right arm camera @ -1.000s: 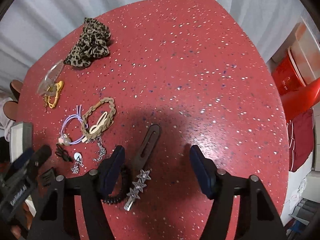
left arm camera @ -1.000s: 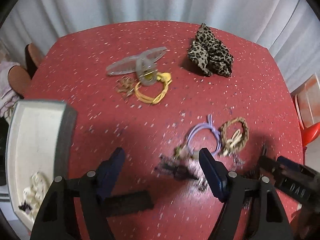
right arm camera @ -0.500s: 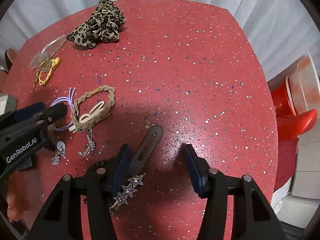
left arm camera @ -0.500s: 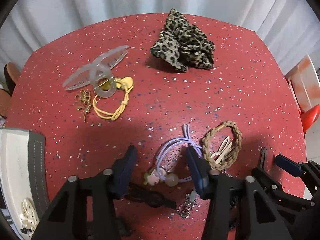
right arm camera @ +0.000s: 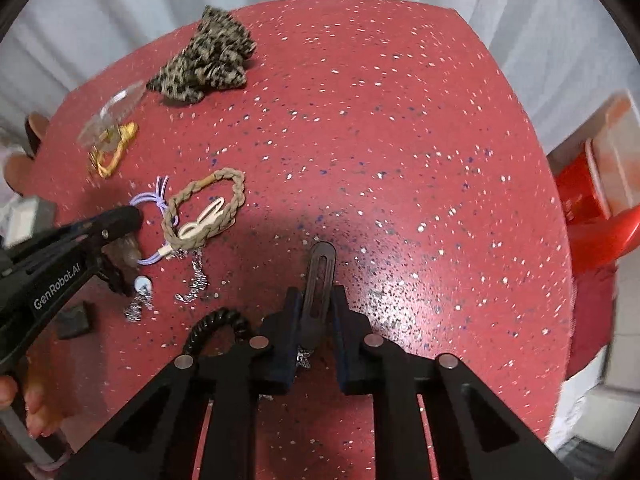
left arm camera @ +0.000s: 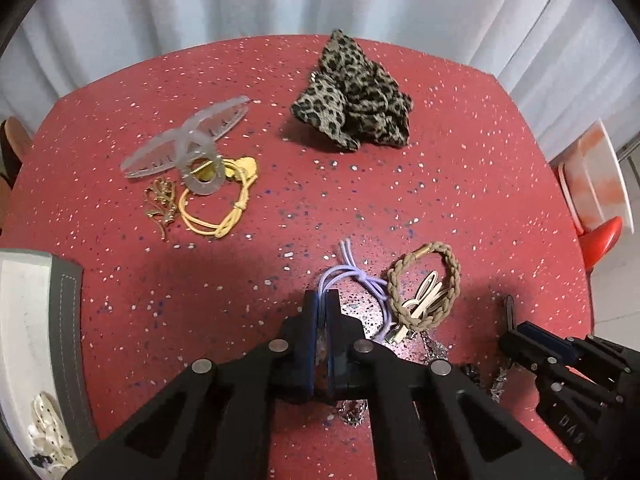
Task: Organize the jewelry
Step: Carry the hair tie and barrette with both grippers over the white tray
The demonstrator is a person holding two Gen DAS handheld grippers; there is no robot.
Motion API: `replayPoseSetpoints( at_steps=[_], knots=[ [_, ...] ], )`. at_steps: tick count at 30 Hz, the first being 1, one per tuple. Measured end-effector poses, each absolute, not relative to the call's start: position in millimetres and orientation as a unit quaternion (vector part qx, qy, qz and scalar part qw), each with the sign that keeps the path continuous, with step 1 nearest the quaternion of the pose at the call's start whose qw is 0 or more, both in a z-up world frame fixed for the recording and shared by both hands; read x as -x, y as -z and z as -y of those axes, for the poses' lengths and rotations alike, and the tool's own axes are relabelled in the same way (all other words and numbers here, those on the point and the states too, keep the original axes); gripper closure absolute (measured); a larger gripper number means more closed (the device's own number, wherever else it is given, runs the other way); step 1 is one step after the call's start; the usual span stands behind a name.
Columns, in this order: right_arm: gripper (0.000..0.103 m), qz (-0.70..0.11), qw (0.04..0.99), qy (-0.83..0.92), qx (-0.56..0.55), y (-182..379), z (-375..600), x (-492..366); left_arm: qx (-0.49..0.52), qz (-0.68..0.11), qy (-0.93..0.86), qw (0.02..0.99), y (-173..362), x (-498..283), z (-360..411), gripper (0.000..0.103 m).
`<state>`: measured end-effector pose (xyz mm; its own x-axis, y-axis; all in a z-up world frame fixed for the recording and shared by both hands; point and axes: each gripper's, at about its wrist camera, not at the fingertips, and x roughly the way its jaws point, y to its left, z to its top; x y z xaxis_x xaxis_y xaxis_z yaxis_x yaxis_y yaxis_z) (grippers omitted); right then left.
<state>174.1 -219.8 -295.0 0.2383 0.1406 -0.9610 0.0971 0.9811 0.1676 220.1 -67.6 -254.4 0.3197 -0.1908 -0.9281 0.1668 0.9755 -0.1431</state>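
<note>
lilac hair tie (left arm camera: 362, 280) pinched in left gripper (left arm camera: 322, 300) (jaws together).

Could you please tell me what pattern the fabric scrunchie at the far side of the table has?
The scrunchie has a leopard print, tan with dark spots; the left wrist view shows it best.

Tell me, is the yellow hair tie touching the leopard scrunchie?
Apart. The left wrist view shows bare red table between the yellow hair tie, lying by the clear claw clip, and the leopard scrunchie.
</note>
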Motion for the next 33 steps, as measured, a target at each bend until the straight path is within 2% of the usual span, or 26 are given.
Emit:
replayPoseSetpoints(
  at_steps=[10,33],
  knots=[
    [0.087,-0.595,0.791,-0.035,-0.141,273.3,258.9,-156.6,0.025,-0.551,0.115,0.826,224.5,-204.6,54.6,0.098],
    [0.087,-0.574,0.805,-0.070,-0.132,226.8,220.3,-136.4,0.062,-0.523,0.095,0.845,188.0,-142.6,2.5,0.098]
  ],
)
